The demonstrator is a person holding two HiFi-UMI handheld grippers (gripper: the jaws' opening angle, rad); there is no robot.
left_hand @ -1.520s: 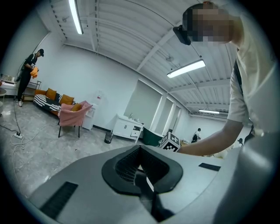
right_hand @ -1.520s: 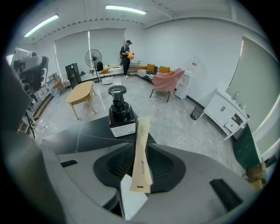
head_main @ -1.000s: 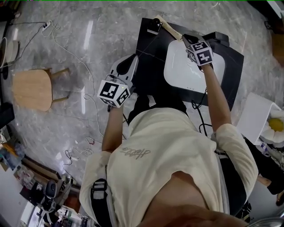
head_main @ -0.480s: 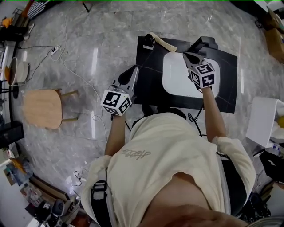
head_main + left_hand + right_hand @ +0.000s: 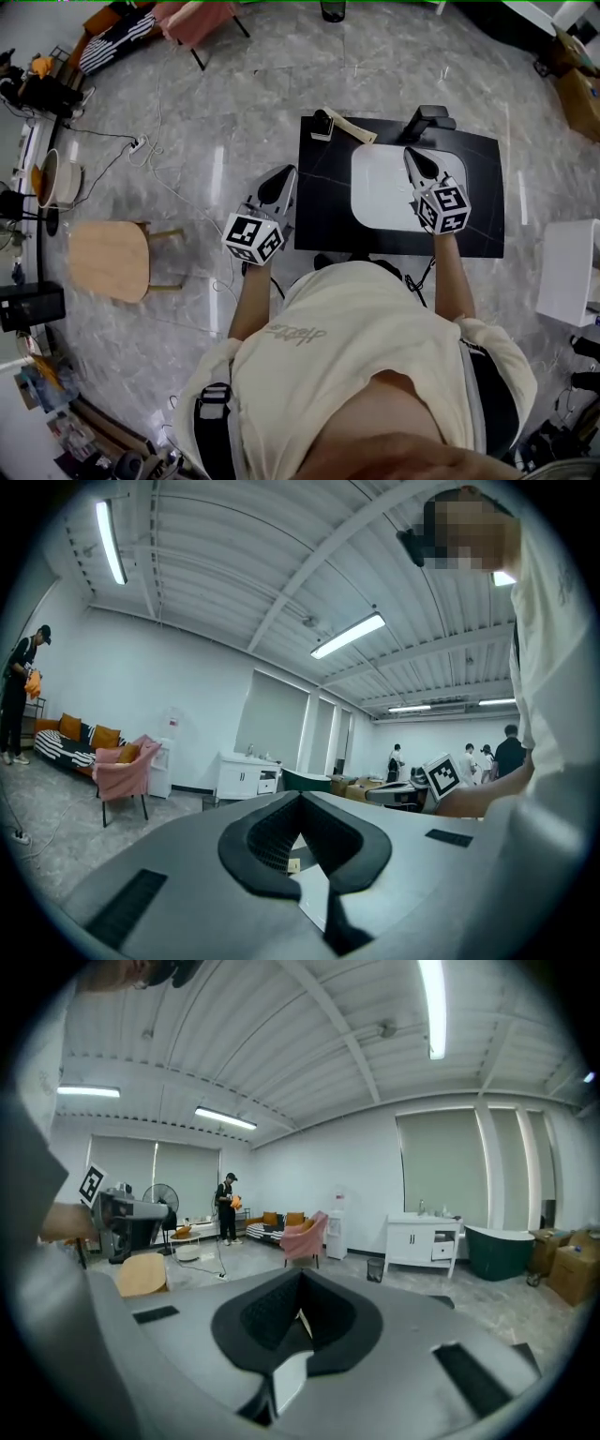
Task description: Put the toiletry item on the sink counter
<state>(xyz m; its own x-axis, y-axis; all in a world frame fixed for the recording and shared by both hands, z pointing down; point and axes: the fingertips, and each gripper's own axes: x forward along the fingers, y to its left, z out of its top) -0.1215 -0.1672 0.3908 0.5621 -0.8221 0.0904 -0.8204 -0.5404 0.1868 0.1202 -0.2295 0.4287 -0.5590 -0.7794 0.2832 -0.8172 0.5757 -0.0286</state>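
The toiletry item, a long cream tube point(image 5: 353, 126), lies on the far left corner of the black sink counter point(image 5: 483, 202), beside a small dark holder point(image 5: 322, 123). My right gripper point(image 5: 411, 154) hovers over the white basin point(image 5: 384, 192), shut and empty, well short of the tube. My left gripper point(image 5: 284, 178) hangs just off the counter's left edge, also shut with nothing in it. In the left gripper view the left gripper point(image 5: 300, 795) points across the room. The right gripper point(image 5: 300, 1275) in its own view does the same, both sets of jaws meeting at the tip.
A black faucet point(image 5: 427, 119) stands at the back of the basin. A wooden stool point(image 5: 108, 261) and loose cables point(image 5: 178, 202) are on the marble floor to the left. A white box point(image 5: 572, 272) sits to the right, a pink chair point(image 5: 192, 19) far back.
My right gripper has drawn back from the cream tube toward the near side of the basin. The tube stays on the counter's far corner. The left gripper keeps its place beside the counter.
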